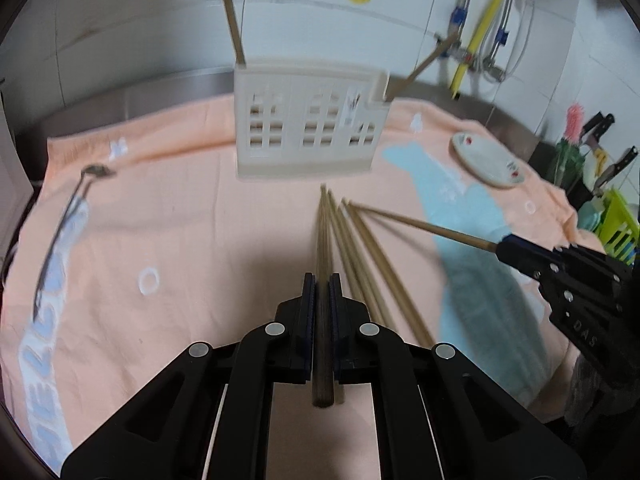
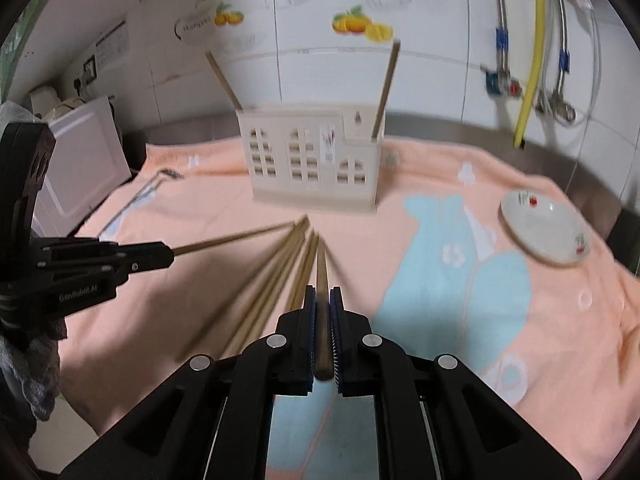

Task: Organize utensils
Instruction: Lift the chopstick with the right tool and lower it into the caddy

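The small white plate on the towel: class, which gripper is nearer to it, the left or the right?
Right. The right gripper, shut on a chopstick, is on the plate's side of the towel. The left gripper, also holding a chopstick, sits across the loose chopsticks.

Matt wooden chopsticks point(image 1: 362, 248); soft terry-cloth towel point(image 1: 200, 232); smooth cream plastic holder point(image 1: 308, 124); glossy ceramic plate point(image 2: 544, 228).

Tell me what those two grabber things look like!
Both are black plastic. The left gripper and right gripper each have two flat fingers with dark blue ribbed pads, angular linkage arms and round silver bolts. White lettering is printed on their sides.
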Available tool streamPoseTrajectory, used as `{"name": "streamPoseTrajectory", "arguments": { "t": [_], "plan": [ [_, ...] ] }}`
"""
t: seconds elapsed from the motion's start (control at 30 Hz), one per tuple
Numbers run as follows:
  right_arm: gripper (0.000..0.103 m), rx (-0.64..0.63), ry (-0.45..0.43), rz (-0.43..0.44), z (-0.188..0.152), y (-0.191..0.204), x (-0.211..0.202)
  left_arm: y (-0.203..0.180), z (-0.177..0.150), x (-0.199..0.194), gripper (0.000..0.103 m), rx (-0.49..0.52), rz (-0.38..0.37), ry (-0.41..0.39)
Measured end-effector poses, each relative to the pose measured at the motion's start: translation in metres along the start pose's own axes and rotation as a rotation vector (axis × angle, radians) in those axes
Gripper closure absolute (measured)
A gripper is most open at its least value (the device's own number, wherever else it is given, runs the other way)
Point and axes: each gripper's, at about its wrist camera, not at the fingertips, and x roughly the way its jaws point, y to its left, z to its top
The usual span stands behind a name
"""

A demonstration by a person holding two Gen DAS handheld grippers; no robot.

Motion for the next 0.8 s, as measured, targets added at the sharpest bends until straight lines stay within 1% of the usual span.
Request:
{"name": "streamPoseTrajectory", "arguments": {
  "t": [0.13, 0.3, 0.5, 0.63, 0.7, 0.77, 0.8],
  "plan": [
    [0.096, -0.032, -0.037, 0.009, 0.026, 0.0, -0.006, -0.003, 0.016, -0.012, 0.097, 0.016, -0.01, -0.046],
    [0.096, -0.058, -0.058, 0.029, 0.057, -0.001, -0.01, -0.003, 0.037, -0.019, 0.097, 0.034, -0.012, -0.074],
    [0.096, -0.078, -0.052, 0.066, 0.103, -0.005, -0.006, -0.002, 0.069, -0.028, 0.098, 0.052, -0.019, -0.101],
    [0.096, -0.095, -0.055, 0.079, 0.127, -0.005, -0.006, -0.005, 0.091, -0.036, 0.098, 0.079, -0.017, -0.132],
    [0.096, -0.091, -0.067, 0.082, 0.14, -0.008, -0.009, -0.007, 0.104, -0.042, 0.098, 0.092, -0.018, -0.149],
    [0.096, -0.066, -0.069, 0.119, 0.154, -0.014, -0.011, -0.007, 0.114, -0.048, 0.098, 0.098, -0.019, -0.17],
    [0.096, -0.064, -0.073, 0.119, 0.16, -0.015, -0.012, -0.007, 0.122, -0.053, 0.098, 0.1, -0.024, -0.185]
  ]
}}
